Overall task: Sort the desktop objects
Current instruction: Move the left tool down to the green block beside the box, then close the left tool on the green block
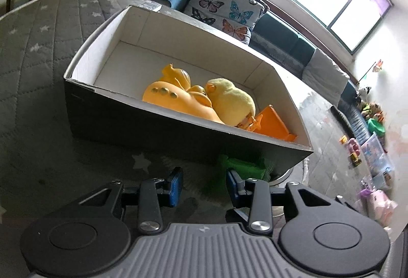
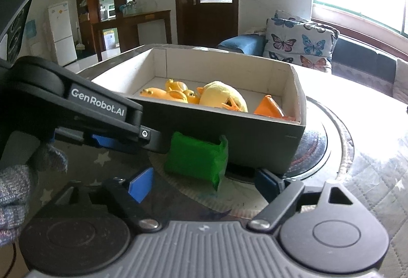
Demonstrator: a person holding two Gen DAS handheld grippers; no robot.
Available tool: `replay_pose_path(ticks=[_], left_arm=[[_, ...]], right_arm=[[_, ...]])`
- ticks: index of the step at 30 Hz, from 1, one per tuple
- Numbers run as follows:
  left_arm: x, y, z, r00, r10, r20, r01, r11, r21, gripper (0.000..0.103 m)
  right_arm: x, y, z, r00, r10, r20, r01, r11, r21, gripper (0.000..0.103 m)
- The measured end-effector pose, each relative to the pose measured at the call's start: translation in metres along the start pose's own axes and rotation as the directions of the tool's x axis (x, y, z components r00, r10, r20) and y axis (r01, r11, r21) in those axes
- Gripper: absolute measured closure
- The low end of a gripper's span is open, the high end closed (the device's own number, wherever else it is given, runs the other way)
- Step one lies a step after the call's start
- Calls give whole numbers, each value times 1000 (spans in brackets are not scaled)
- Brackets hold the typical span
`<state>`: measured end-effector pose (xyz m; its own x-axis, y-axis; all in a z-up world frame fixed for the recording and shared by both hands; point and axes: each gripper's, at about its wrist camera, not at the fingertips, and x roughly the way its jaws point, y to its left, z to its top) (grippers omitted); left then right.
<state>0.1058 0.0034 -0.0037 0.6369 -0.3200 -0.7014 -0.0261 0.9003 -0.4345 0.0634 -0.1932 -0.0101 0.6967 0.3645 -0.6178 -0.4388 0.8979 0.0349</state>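
A green soft block lies on the table against the front wall of a dark cardboard box. My right gripper is open, its blue pads standing on either side of the block's near end without touching it. My left gripper is also open with nothing between its pads, and the green block sits just ahead to its right. In the right wrist view the left gripper's fingers reach the block's upper left corner. Inside the box lie a yellow plush chick, orange rubber toys and an orange scoop.
The box stands on a round table with a grey star-patterned cloth and a round dark disc under its right corner. A gloved hand holds the left gripper. Behind are a sofa with a butterfly cushion and toys on the floor.
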Motion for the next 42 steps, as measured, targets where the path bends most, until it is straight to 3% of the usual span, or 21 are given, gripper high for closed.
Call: replay_pose_path(ticks=[14, 31, 42], left_arm=[[11, 0, 8, 998, -57, -2, 57, 998, -22, 64], [22, -2, 8, 990, -136, -22, 135, 991, -24, 62], [27, 1, 6, 985, -171, -30, 169, 984, -49, 62]], right_arm=[[17, 7, 7, 1000, 0, 2, 0, 1000, 13, 24], [28, 8, 5, 1000, 13, -18, -12, 999, 46, 43], [28, 7, 4, 1000, 20, -14, -19, 999, 49, 44]])
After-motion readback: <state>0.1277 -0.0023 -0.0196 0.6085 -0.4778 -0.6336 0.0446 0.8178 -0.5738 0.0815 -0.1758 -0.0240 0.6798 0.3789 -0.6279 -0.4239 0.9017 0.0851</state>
